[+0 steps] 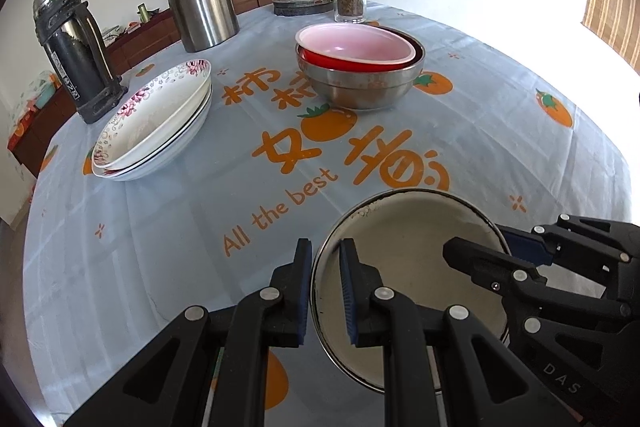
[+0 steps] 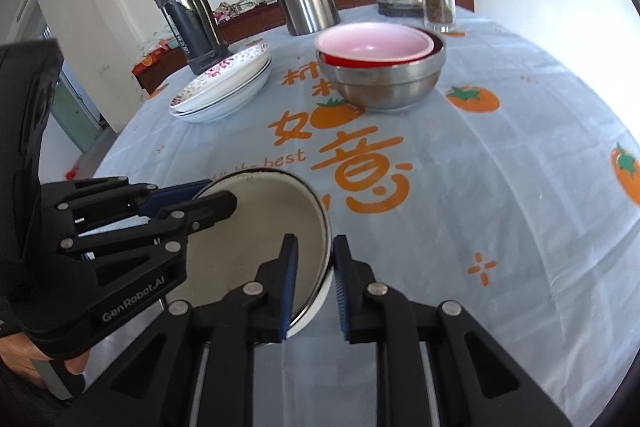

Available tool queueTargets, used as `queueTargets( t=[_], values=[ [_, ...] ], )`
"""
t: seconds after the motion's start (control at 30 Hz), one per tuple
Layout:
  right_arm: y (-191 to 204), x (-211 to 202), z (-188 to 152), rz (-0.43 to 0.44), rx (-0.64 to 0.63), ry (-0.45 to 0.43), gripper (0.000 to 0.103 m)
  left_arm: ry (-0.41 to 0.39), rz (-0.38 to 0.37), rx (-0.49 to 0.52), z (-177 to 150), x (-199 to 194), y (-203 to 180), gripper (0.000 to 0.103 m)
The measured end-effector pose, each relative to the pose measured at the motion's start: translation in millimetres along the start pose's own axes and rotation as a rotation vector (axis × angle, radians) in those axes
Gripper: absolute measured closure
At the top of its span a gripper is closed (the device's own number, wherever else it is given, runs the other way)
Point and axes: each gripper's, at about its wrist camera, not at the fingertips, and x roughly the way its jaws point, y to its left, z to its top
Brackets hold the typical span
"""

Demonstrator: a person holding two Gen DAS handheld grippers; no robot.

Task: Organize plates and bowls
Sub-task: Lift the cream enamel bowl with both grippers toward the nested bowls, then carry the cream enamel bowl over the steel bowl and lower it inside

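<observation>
Near the desk's front edge the enamel bowl (image 1: 408, 267) is pinched at opposite rims by the left gripper (image 1: 325, 291) and right gripper (image 2: 314, 287), the nested bowls (image 1: 360, 67) lying straight ahead toward the far edge.

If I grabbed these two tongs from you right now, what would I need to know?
Left tongs: pinching the near-left rim of the white enamel bowl.
Right tongs: pinching the opposite rim of that bowl.
Far left: stacked floral plates.
Far centre: pink bowl nested in the steel bowl.
Done: plates stacked, two bowls nested.
Left: probably carry the enamel bowl to the bowl stack.
</observation>
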Motion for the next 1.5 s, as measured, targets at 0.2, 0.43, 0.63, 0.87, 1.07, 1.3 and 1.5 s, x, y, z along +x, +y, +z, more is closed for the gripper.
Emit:
queueTargets(
  t=[0.2, 0.43, 0.63, 0.87, 1.07, 1.3, 1.5],
  values=[
    [-10.1, -2.7, 5.2, 0.004, 0.029, -0.009, 0.093, -0.043, -0.017, -0.029, 3.8, -5.4, -1.7, 0.087],
    [-17.4, -12.6, 13.2, -0.001, 0.032, -0.045, 0.096, -0.085, 0.038, -0.019, 8.3, -8.9, -15.0, 0.087],
    [-29.7, -16.6, 19.0, -0.001, 0.049, -0.063, 0.096, -0.107, 0.055, -0.030, 13.4, -6.4, -23.7, 0.089],
    [-40.1, -23.1, 22.7, 0.019, 0.066, -0.082, 0.097, -0.107, 0.041, -0.083, 17.4, -1.7, -22.7, 0.089],
    [-45.8, -30.5, 26.7, 0.039, 0.073, -0.099, 0.097, -0.128, 0.045, -0.106, 20.0, -6.2, -26.3, 0.094],
    [-55.7, -31.2, 22.2, 0.070, 0.103, -0.088, 0.091, -0.126, 0.078, -0.109, 20.7, -3.2, -28.7, 0.095],
    [-67.8, -14.5, 17.5, 0.127, 0.179, -0.003, 0.073, -0.103, 0.074, -0.122, 19.4, 4.6, -24.5, 0.094]
  ],
)
